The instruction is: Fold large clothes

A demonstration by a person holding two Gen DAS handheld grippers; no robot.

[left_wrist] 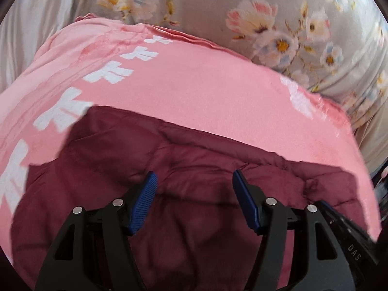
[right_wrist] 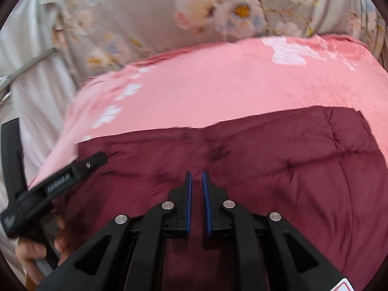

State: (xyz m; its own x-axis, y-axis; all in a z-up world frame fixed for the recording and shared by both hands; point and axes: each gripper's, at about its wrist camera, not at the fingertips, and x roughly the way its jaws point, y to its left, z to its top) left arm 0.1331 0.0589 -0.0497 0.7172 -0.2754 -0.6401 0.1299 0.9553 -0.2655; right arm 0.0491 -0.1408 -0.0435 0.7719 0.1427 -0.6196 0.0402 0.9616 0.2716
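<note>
jacket [right_wrist: 242, 181]: lies on your blanket [right_wrist: 218, 92], at its 6 o'clock edge
blanket: on the bed sheet [right_wrist: 135, 12], which shows at 12 o'clock

Left tool [left_wrist: 194, 184] gapes over maroon padded garment [left_wrist: 194, 230] (pink blanket [left_wrist: 206, 92] beneath).

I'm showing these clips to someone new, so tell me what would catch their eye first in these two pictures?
Most striking is the dark maroon quilted garment spread flat in the foreground, lying on a bright pink blanket with white print. Behind both lies a grey floral sheet. The left gripper hovers over the maroon fabric with its jaws wide apart, while the right gripper shows only a narrow gap, with nothing between its fingers.
</note>
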